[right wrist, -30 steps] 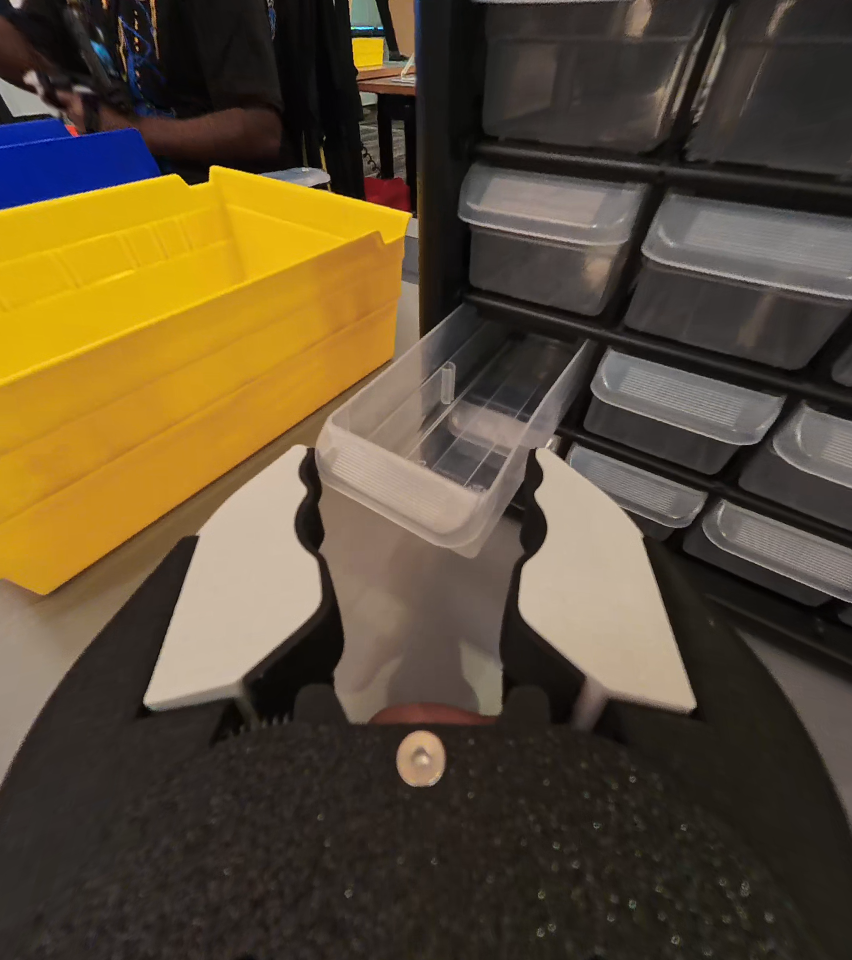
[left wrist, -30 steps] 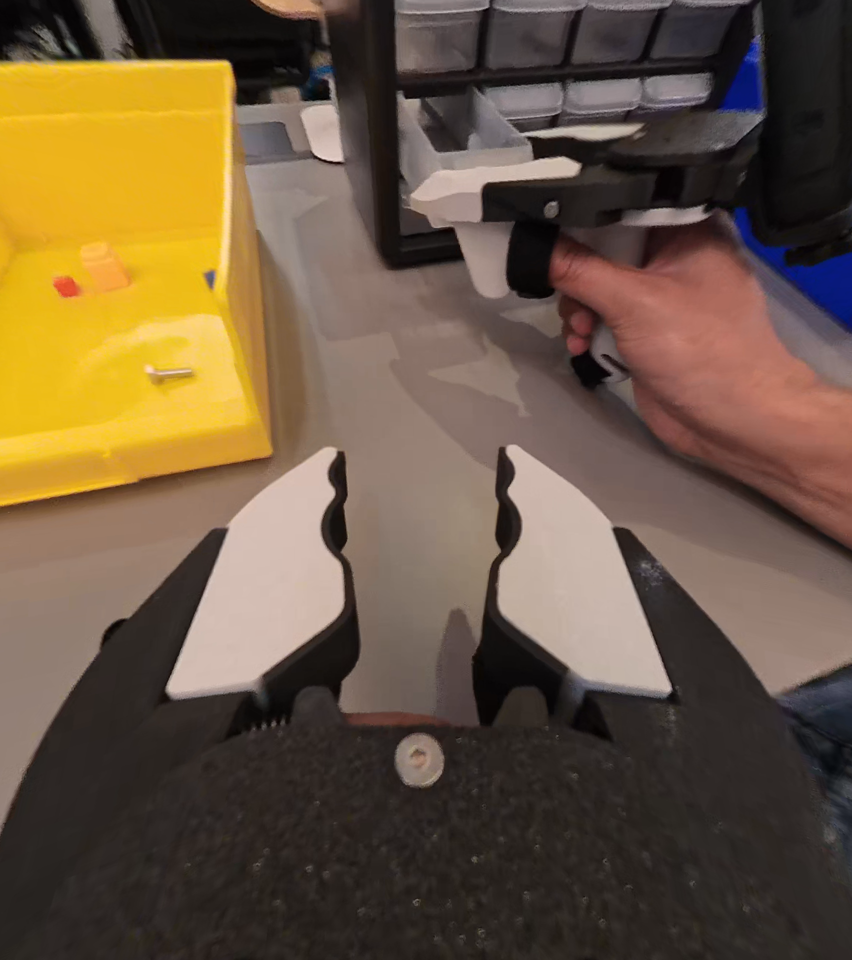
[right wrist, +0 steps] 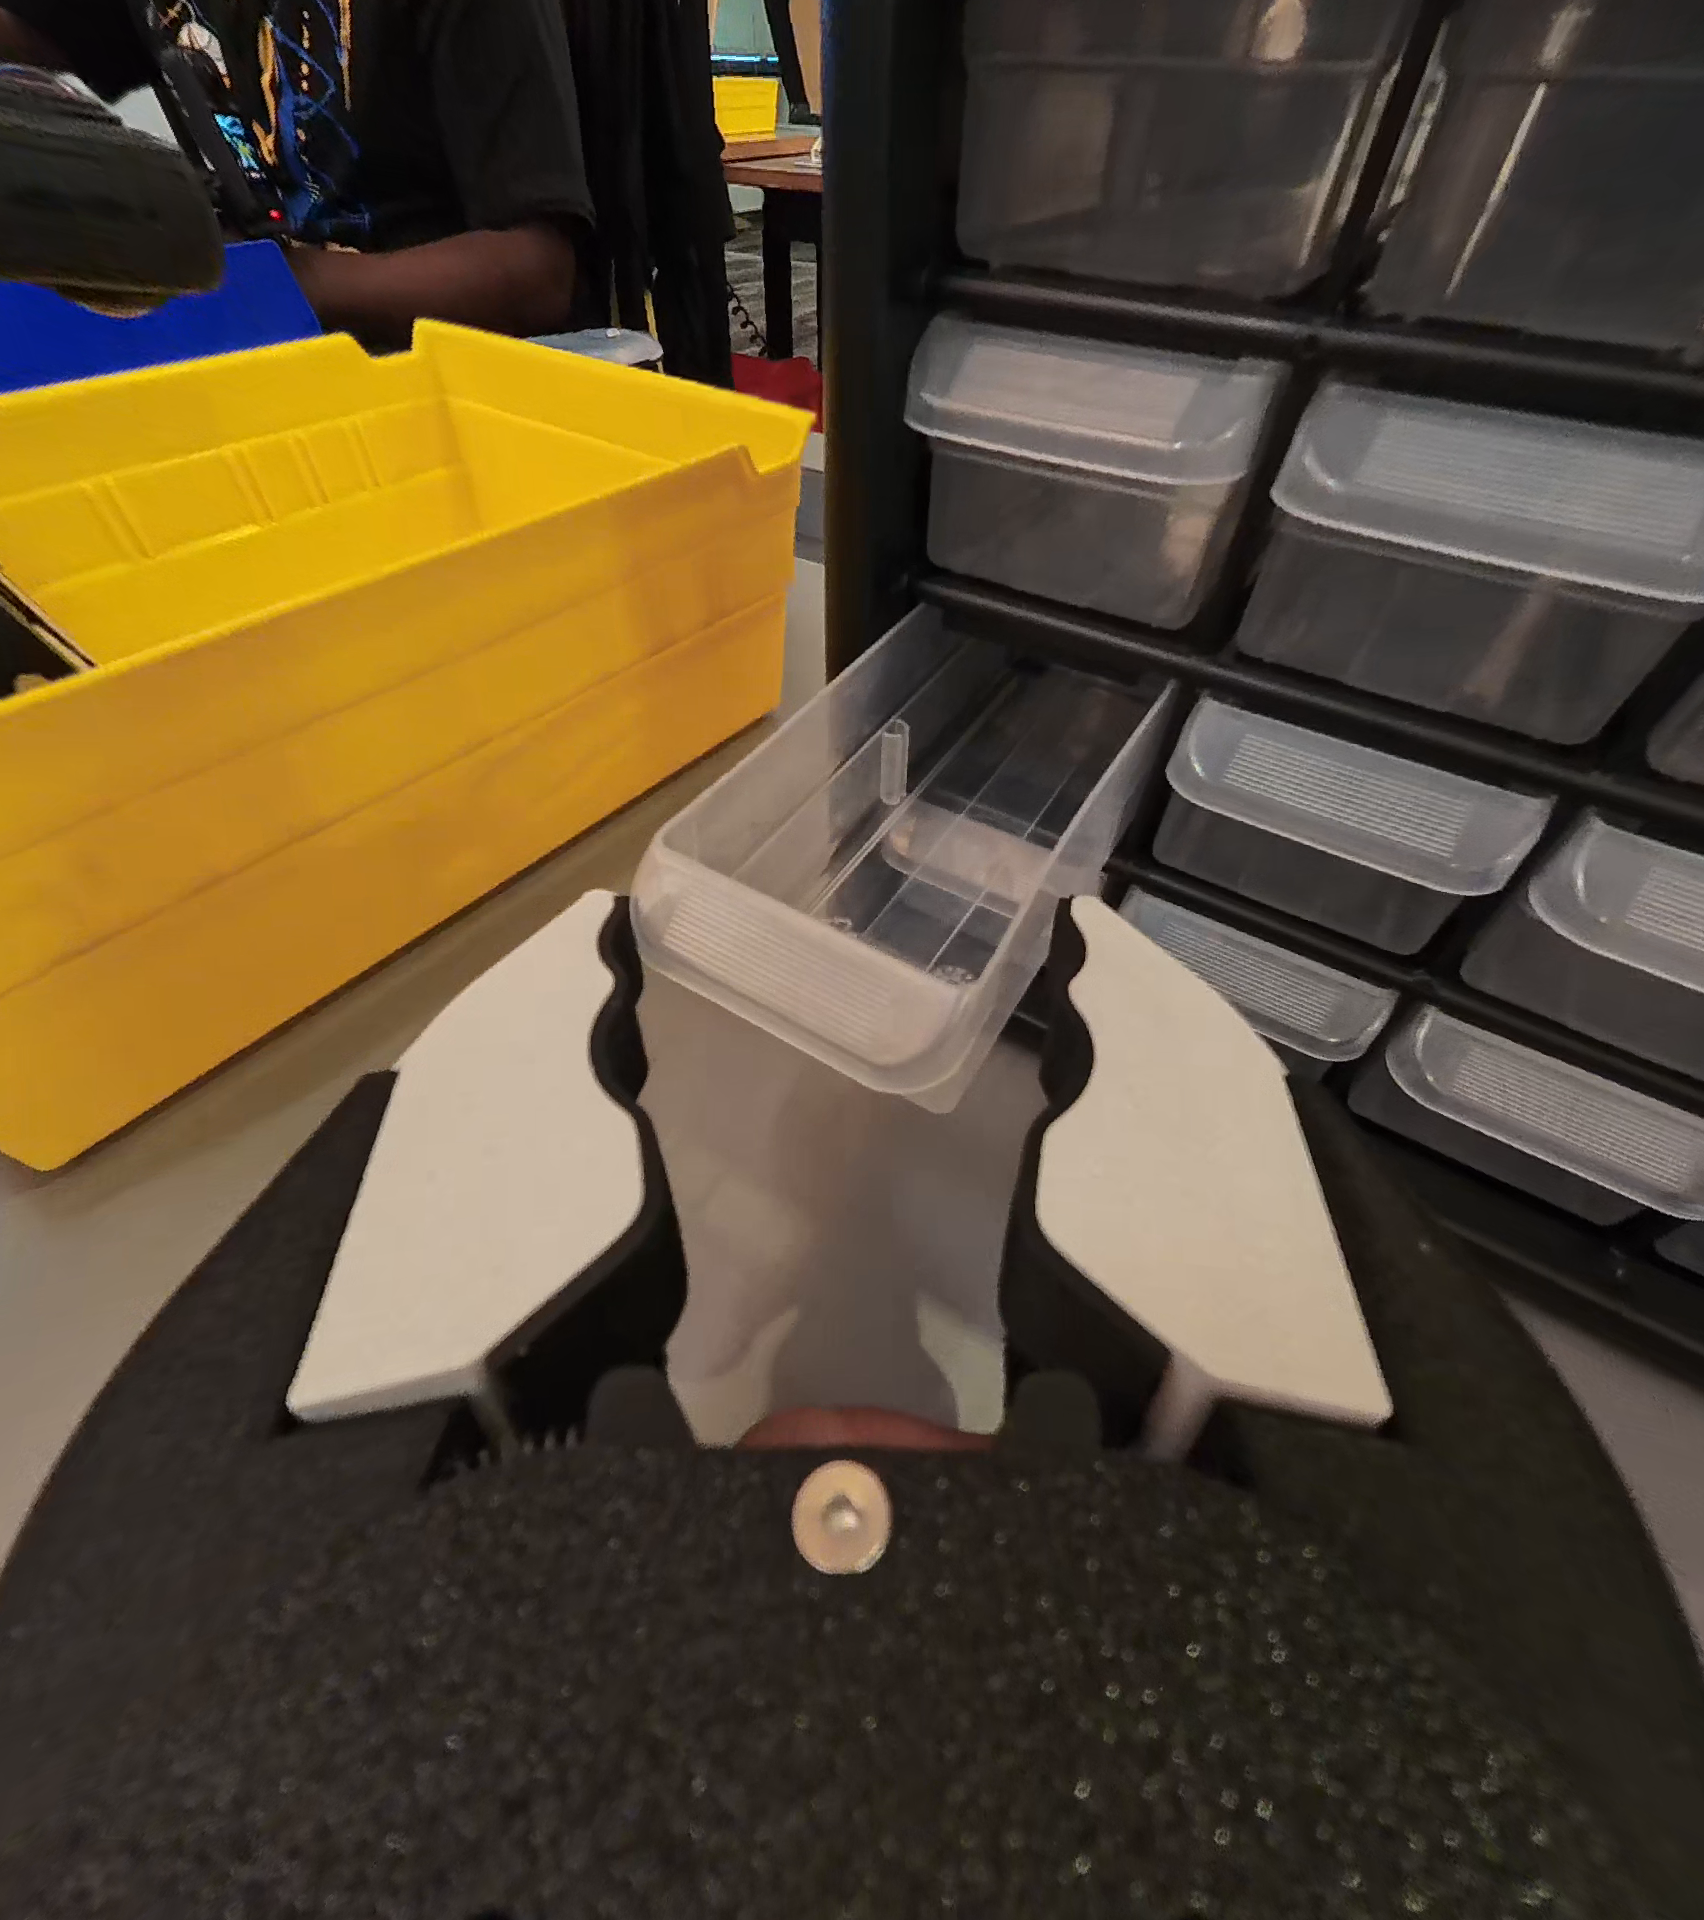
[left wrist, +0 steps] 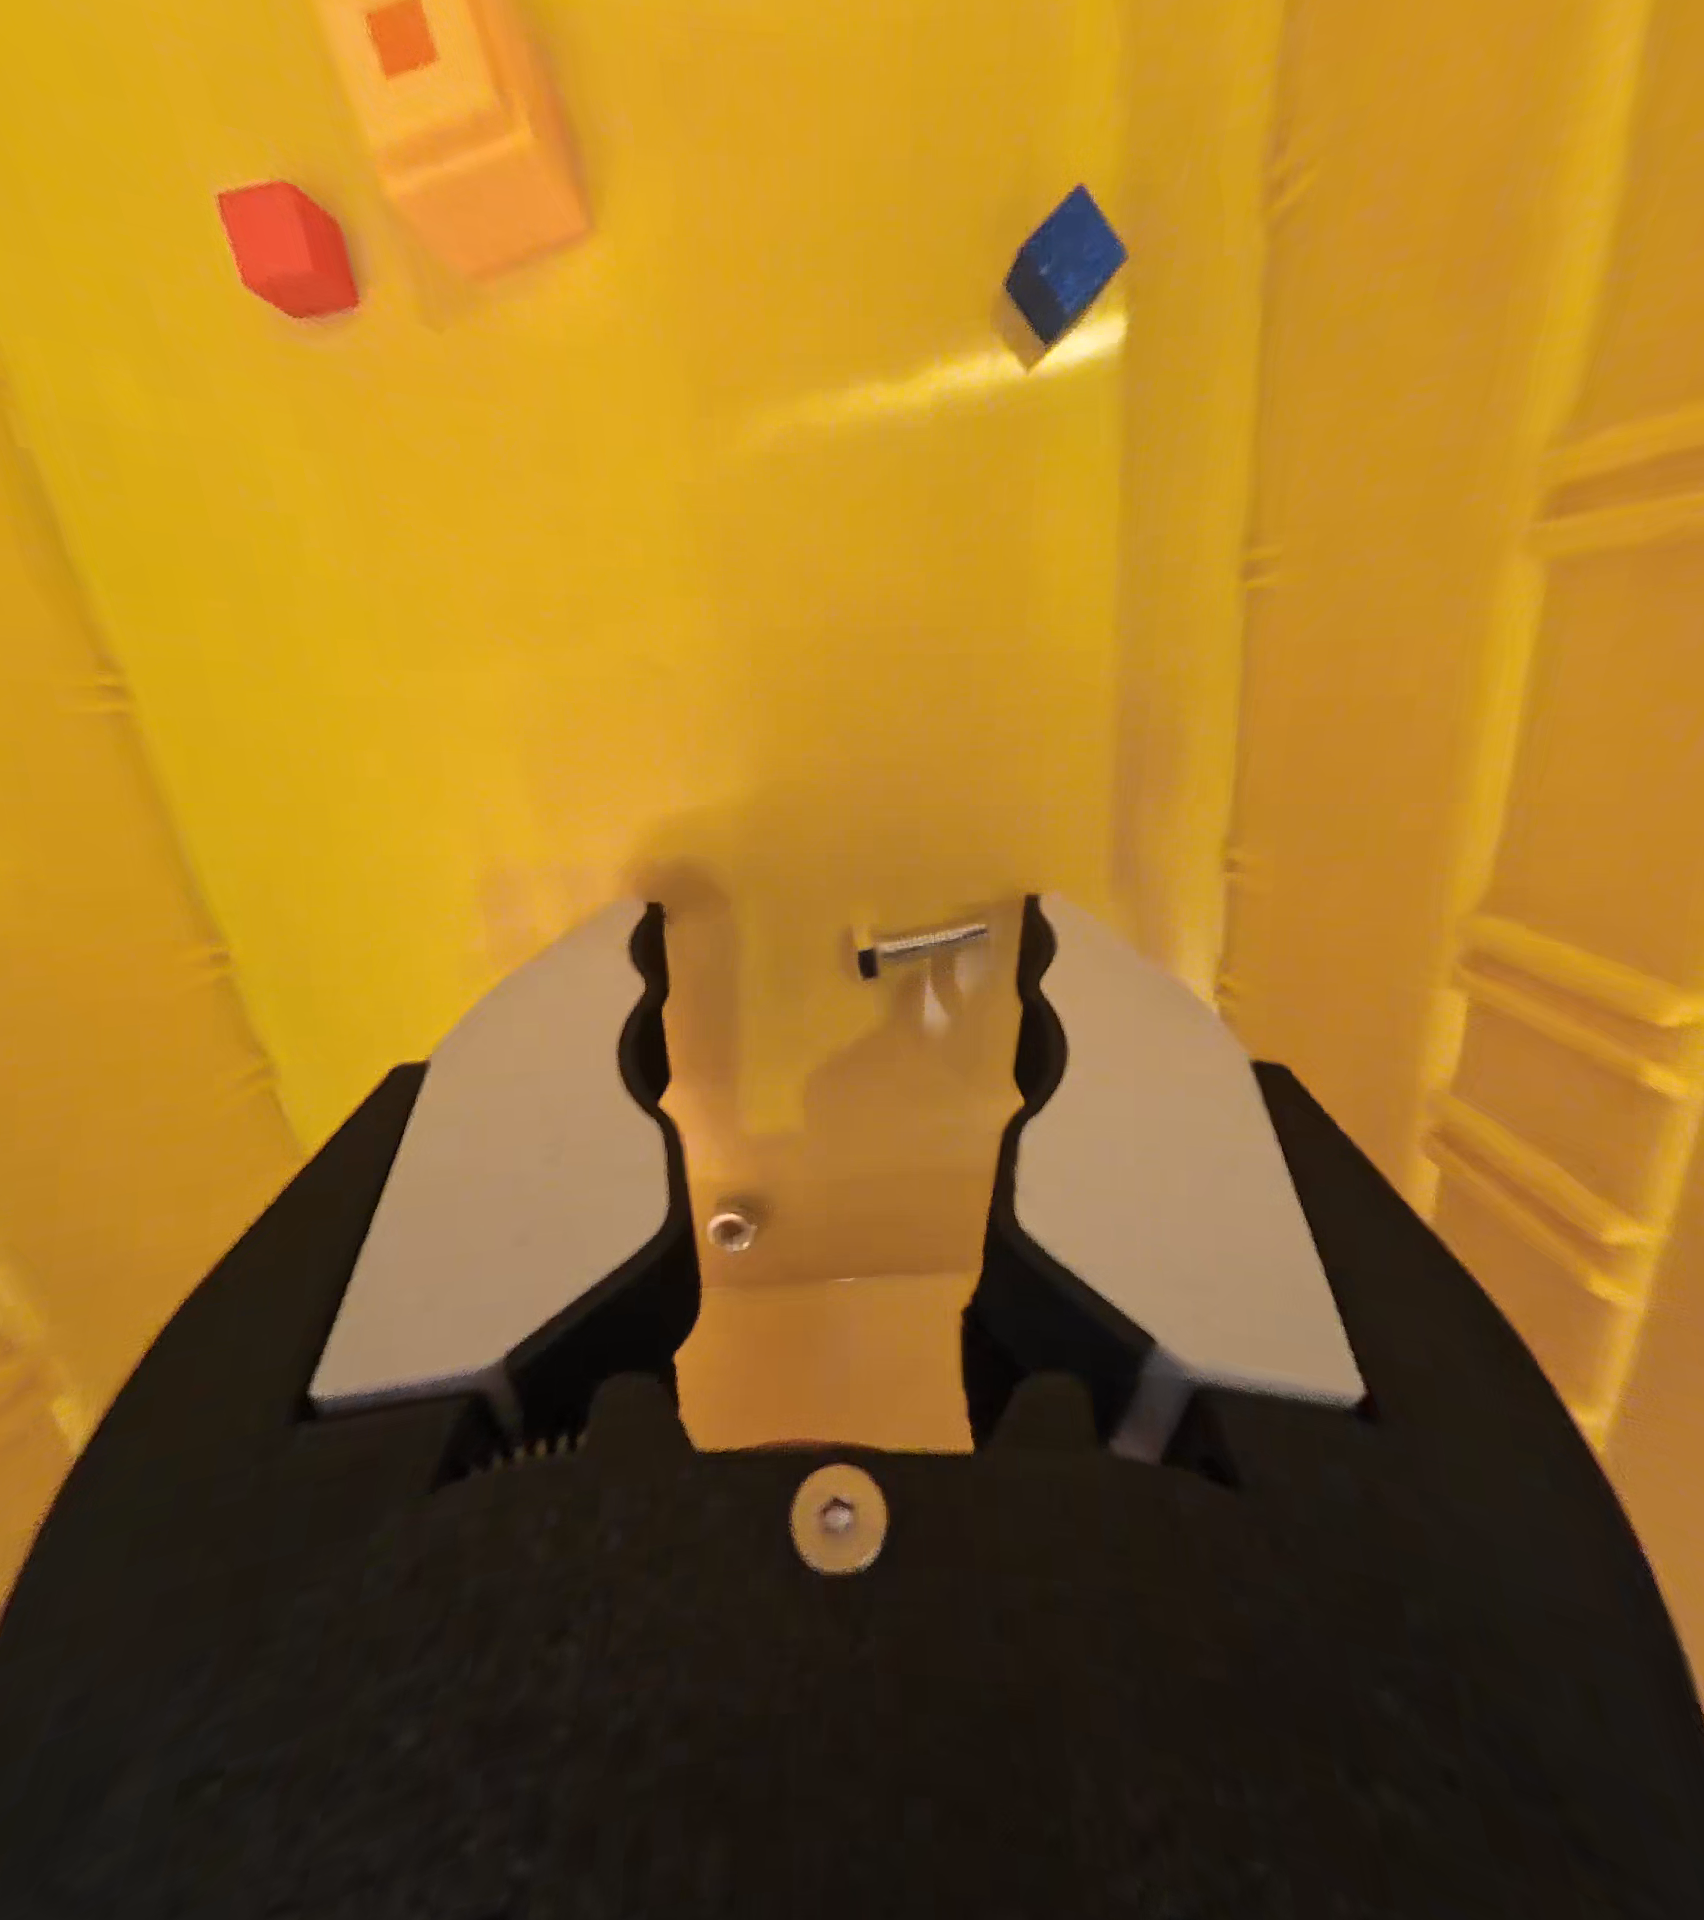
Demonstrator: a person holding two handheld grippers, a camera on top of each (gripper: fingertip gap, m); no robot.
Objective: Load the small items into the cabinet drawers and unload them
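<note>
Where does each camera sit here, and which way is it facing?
Left wrist view: on the left gripper, looking down into the yellow bin at the bolt; own open fingers show.
Right wrist view: on the right gripper, facing the pulled-out clear drawer; own open fingers show.
Shared: the yellow bin.

grey tabletop (right wrist: 48,1299), wooden table (right wrist: 775,166) behind

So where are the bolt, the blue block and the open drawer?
bolt (left wrist: 921,948): left wrist view, middle of its shaft.
blue block (left wrist: 1068,258): left wrist view, top face.
open drawer (right wrist: 796,971): right wrist view, ribbed front lip.
</note>
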